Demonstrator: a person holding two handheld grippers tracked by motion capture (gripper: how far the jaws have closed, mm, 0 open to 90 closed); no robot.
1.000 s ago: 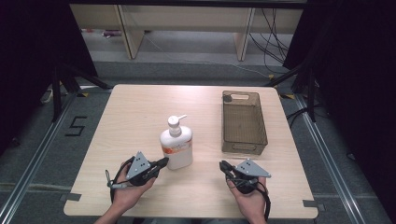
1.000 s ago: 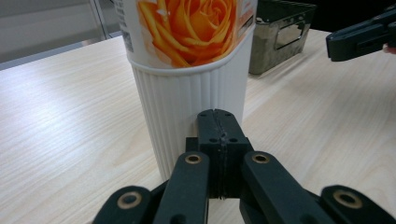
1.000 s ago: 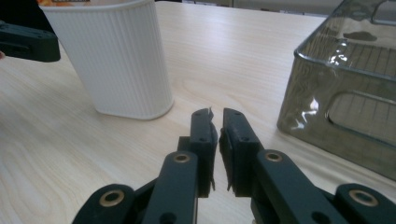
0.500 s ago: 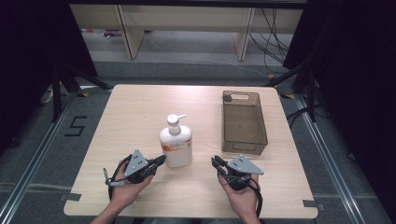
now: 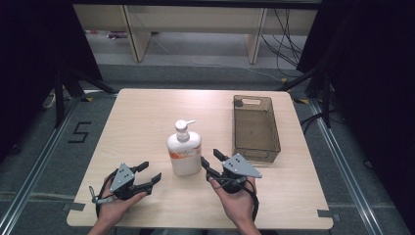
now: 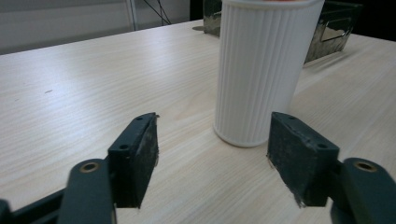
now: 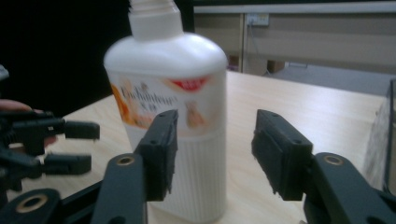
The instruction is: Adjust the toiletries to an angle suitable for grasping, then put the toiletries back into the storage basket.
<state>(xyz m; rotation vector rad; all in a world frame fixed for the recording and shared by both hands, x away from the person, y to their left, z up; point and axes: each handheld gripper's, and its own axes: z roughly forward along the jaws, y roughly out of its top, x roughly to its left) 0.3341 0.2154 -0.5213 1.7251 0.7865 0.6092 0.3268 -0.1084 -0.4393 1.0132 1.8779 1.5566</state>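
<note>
I see the white ribbed plastic pump bottle standing upright, left of the smoky transparent plastic bin. My right gripper, jaws spread and empty, sits nearer the bottle than my left gripper, also spread. The pump head is cropped in both gripper views.

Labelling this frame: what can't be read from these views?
- Pump bottle: left gripper view's top edge cuts off its label and pump.
- Pump bottle: right gripper view crops the pump head; a finger covers part of the label.
- Brown bin: tinted walls, contents unclear in the high view.
- Label text: too small in the high view.
</note>
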